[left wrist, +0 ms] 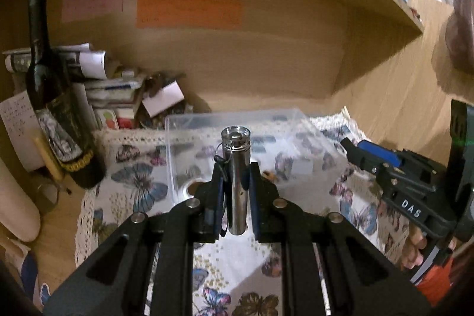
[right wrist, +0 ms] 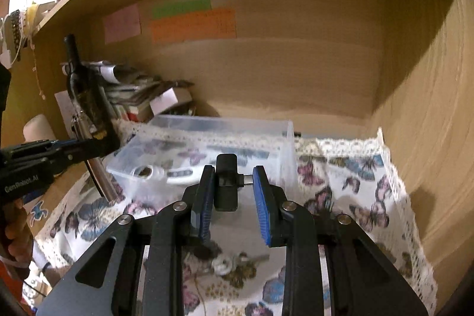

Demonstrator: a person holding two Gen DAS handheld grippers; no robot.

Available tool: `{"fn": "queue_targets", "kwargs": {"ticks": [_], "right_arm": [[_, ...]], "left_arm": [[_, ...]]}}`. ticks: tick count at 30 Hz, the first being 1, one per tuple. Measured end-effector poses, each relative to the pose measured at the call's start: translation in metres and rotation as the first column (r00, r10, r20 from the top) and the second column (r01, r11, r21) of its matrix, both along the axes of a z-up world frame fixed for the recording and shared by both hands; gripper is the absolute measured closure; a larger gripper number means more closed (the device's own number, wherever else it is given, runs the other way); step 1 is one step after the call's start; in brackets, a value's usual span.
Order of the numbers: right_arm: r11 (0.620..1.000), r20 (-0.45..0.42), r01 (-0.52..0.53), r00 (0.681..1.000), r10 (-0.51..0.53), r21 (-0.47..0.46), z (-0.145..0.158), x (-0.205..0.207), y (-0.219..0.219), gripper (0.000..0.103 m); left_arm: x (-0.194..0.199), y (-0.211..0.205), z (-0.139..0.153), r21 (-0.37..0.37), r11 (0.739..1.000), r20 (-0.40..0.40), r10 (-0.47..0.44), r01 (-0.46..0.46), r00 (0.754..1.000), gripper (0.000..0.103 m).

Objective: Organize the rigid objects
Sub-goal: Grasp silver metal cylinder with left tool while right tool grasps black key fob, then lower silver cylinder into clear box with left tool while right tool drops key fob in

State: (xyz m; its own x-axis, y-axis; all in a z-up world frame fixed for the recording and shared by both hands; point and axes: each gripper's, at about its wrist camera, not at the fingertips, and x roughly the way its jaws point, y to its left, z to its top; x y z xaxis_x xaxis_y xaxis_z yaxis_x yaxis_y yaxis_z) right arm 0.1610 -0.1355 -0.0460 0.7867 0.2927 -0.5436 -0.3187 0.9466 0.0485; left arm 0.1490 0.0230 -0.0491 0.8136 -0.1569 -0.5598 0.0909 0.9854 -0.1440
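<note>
My left tool [left wrist: 236, 176] grips a metal cylinder [left wrist: 238, 182] upright; my right tool [right wrist: 234, 191] clasps a black adapter [right wrist: 226, 182] before the clear bin [right wrist: 275, 129].

The dark bottle [left wrist: 56, 96] and stacked papers [left wrist: 97, 73] crowd the desk's back-left corner beside the clear container [right wrist: 213, 138], whereas the butterfly cloth [right wrist: 349, 176] on its right lies bare up to the wooden side wall [right wrist: 429, 108].

The writing on the orange note [left wrist: 188, 12] is blurred beyond reading. The keys [right wrist: 234, 262] are half hidden behind the jaws, and the bottle [left wrist: 56, 105] label is smeared.
</note>
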Motion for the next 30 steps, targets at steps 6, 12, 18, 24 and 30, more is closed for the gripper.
{"fn": "queue_targets", "kwargs": {"ticks": [6, 12, 18, 24, 30], "right_arm": [[1.0, 0.03, -0.004, 1.0, 0.005, -0.024, 0.01, 0.014, 0.008, 0.079], [1.0, 0.007, -0.01, 1.0, 0.01, -0.019, 0.005, 0.03, 0.014, 0.079], [1.0, -0.078, -0.004, 0.997, 0.002, -0.028, -0.021, 0.048, 0.022, 0.079], [1.0, -0.169, 0.012, 0.985, -0.016, -0.027, -0.047, 0.069, 0.02, 0.079], [0.999, -0.199, 0.011, 0.98, -0.017, -0.032, -0.057, 0.076, 0.023, 0.079]], "left_arm": [[0.015, 0.0, 0.014, -0.008, 1.0, 0.038, 0.012, -0.011, 0.999, 0.088], [0.037, -0.005, 0.012, 0.023, 1.0, 0.034, 0.004, -0.004, 0.999, 0.088], [0.063, -0.003, -0.01, 0.038, 0.999, -0.034, 0.006, -0.005, 0.999, 0.088], [0.081, -0.007, -0.029, 0.062, 0.998, -0.086, -0.006, 0.011, 0.996, 0.088], [0.092, -0.019, -0.043, 0.056, 0.997, -0.136, -0.053, 0.061, 0.989, 0.088]]}}
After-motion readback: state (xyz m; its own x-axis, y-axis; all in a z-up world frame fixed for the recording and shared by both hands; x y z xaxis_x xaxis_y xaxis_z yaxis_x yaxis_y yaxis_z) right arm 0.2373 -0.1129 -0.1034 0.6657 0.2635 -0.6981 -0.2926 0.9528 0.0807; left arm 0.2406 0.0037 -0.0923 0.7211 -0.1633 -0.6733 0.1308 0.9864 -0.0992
